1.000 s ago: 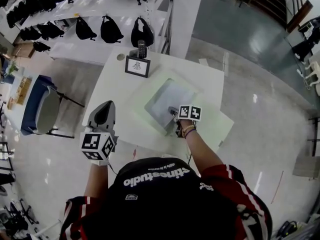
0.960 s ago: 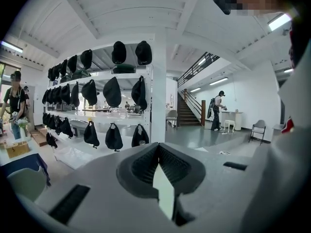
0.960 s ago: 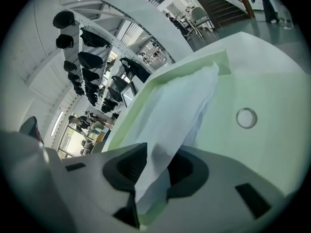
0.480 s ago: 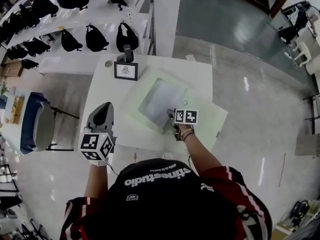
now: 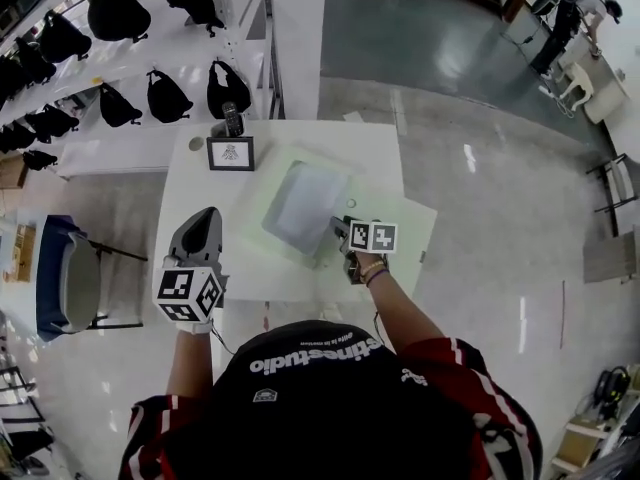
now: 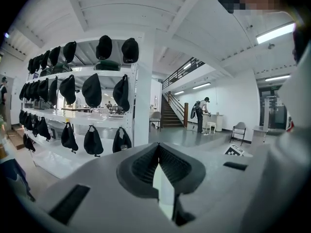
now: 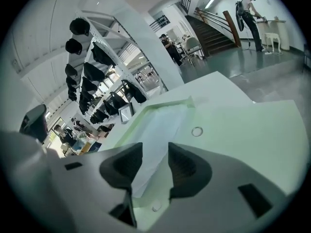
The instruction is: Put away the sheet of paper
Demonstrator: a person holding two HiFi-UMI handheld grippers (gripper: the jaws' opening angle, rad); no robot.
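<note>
Head view: we count one table (image 5: pixel 190 198), one picture frame (image 5: pixel 230 153) and one sheet of paper (image 5: pixel 300 206), which lies mid-frame in an open green folder (image 5: pixel 412 230). There are two grippers, left gripper (image 5: pixel 205 218) and right gripper (image 5: pixel 335 236).

Left gripper view: left gripper (image 6: pixel 158 147) jaws are clenched together with nothing between them.

Right gripper view: right gripper (image 7: pixel 155 152) jaws have just been opening and now stand wide, released. The sheet of paper (image 7: pixel 160 130) lies below them, not gripped.

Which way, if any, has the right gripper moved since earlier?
Yes: right gripper pulled back to the sheet of paper's near edge; jaws just opened, empty.
</note>
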